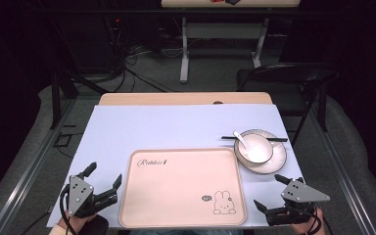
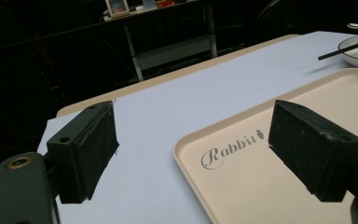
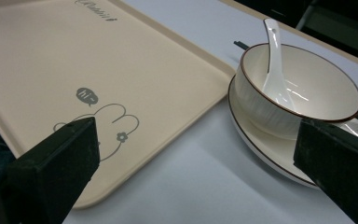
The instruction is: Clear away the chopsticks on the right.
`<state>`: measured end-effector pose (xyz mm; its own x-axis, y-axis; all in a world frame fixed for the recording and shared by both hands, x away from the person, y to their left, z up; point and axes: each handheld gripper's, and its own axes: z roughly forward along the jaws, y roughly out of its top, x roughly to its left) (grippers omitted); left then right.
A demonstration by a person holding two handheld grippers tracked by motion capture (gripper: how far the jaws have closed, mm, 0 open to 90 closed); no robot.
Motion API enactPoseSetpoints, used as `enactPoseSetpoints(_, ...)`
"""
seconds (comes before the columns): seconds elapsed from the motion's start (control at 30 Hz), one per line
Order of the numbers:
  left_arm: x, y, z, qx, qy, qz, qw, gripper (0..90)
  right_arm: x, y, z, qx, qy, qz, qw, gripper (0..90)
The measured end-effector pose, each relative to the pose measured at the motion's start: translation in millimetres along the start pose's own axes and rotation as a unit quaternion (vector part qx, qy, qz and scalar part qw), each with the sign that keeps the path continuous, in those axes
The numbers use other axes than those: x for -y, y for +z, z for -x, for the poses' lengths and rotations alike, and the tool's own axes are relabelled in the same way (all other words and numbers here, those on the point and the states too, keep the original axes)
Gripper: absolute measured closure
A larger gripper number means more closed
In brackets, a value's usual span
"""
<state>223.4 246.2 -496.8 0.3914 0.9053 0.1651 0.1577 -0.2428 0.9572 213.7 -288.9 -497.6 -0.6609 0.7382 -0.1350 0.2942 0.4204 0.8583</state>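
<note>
High view puts the beige tray (image 1: 183, 188) at the near middle of the table, and everything else is best placed from it: the white bowl (image 1: 254, 146) sits on its plate (image 1: 274, 161) just off the tray's far right corner, a white spoon (image 1: 240, 138) resting in the bowl and black chopsticks (image 1: 278, 139) lying across the plate's far side, their length parallel to the tray's far edge. The right gripper (image 1: 272, 196) hangs beside the tray's near right corner, jaws spread wide and holding nothing; the bowl lies ahead of it, on the side away from the tray, near but not touching. The left gripper (image 1: 104, 180) waits off the tray's left edge, also spread and empty, well apart from the bowl. The right one is nearer, so a reach for the crockery would likely fall to it.
</note>
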Motion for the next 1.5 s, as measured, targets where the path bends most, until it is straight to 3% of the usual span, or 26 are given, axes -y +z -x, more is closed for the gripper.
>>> enactPoseSetpoints(0.13, -0.1, -0.1, 0.0, -0.001, 0.0, 0.0, 1.0, 15.3, -2.1, 2.4, 1.7, -0.01, -0.014, -0.016, 0.9997, 0.1)
enactPoseSetpoints(0.2, -0.1, 0.8, 0.3, -0.001, 0.001, -0.002, 1.0, 15.3, -5.6, 3.3, 4.4, -0.007, -0.022, -0.037, 0.999, 1.1)
enactPoseSetpoints(0.3, -0.4, 1.4, 0.7, 0.001, 0.001, -0.006, 1.0, 15.3, -8.6, 1.8, 6.9, -0.004, -0.024, -0.04, 0.9989, 1.5)
enactPoseSetpoints(0.5, -0.1, 0.5, 0.2, -0.001, 0.0, -0.003, 1.0, 15.3, -26.4, -2.2, 24.7, -0.02, -0.046, -0.076, 0.9958, 0.0)
enactPoseSetpoints(0.6, -0.2, 0.6, 0.2, -0.001, 0.0, -0.003, 1.0, 15.3, -45.7, -1.4, 42.2, -0.04, -0.073, -0.105, 0.991, 0.0)
enactPoseSetpoints(0.63, -0.2, 0.9, 0.4, -0.001, 0.0, -0.004, 1.0, 15.3, -50.6, -0.4, 46.7, -0.036, -0.08, -0.113, 0.9898, 0.0)
enactPoseSetpoints(0.7, -0.3, 1.3, 0.5, 0.0, 0.0, -0.005, 1.0, 15.3, -55.1, 0.6, 51.9, -0.042, -0.084, -0.117, 0.9887, 0.0)
enactPoseSetpoints(0.8, -0.3, 1.2, 0.5, 0.001, 0.001, -0.004, 1.0, 15.3, -71.8, 6.2, 72.9, -0.055, -0.1, -0.139, 0.9837, 0.0)
enactPoseSetpoints(0.83, -0.3, 1.2, 0.5, 0.001, 0.001, -0.004, 1.0, 15.3, -71.8, 6.2, 72.9, -0.055, -0.1, -0.139, 0.9837, 0.0)
enactPoseSetpoints(0.87, -0.2, 0.8, 0.0, 0.0, -0.001, -0.003, 1.0, 15.3, -79.0, 9.4, 82.5, -0.053, -0.112, -0.146, 0.9815, 0.0)
enactPoseSetpoints(1.0, -0.2, 1.0, 0.0, -0.001, 0.0, -0.004, 1.0, 15.3, -95.1, 13.7, 99.9, -0.063, -0.122, -0.15, 0.9791, 0.0)
enactPoseSetpoints(1.03, -0.2, 1.2, 0.3, 0.0, 0.0, -0.004, 1.0, 15.3, -95.1, 13.7, 99.9, -0.063, -0.122, -0.15, 0.9791, 0.0)
enactPoseSetpoints(1.17, -0.3, 1.1, 0.3, 0.001, 0.001, -0.004, 1.0, 15.3, -113.2, 24.8, 125.9, -0.064, -0.119, -0.164, 0.9773, 0.0)
enactPoseSetpoints(1.33, -0.2, 1.0, 0.3, 0.001, 0.0, -0.004, 1.0, 15.3, -122.8, 38.5, 147.9, -0.066, -0.118, -0.181, 0.9741, 0.0)
enactPoseSetpoints(1.37, -0.2, 0.9, 0.0, 0.001, 0.0, -0.004, 1.0, 15.3, -125.5, 46.3, 160.0, -0.068, -0.117, -0.19, 0.9724, 0.0)
enactPoseSetpoints(1.43, -0.2, 1.0, 0.0, 0.001, 0.0, -0.004, 1.0, 15.3, -126.2, 50.3, 165.5, -0.069, -0.113, -0.195, 0.9718, 0.0)
enactPoseSetpoints(1.5, -0.1, 1.1, 0.2, 0.001, 0.0, -0.004, 1.0, 15.3, -127.2, 64.0, 180.7, -0.072, -0.104, -0.216, 0.9682, 0.0)
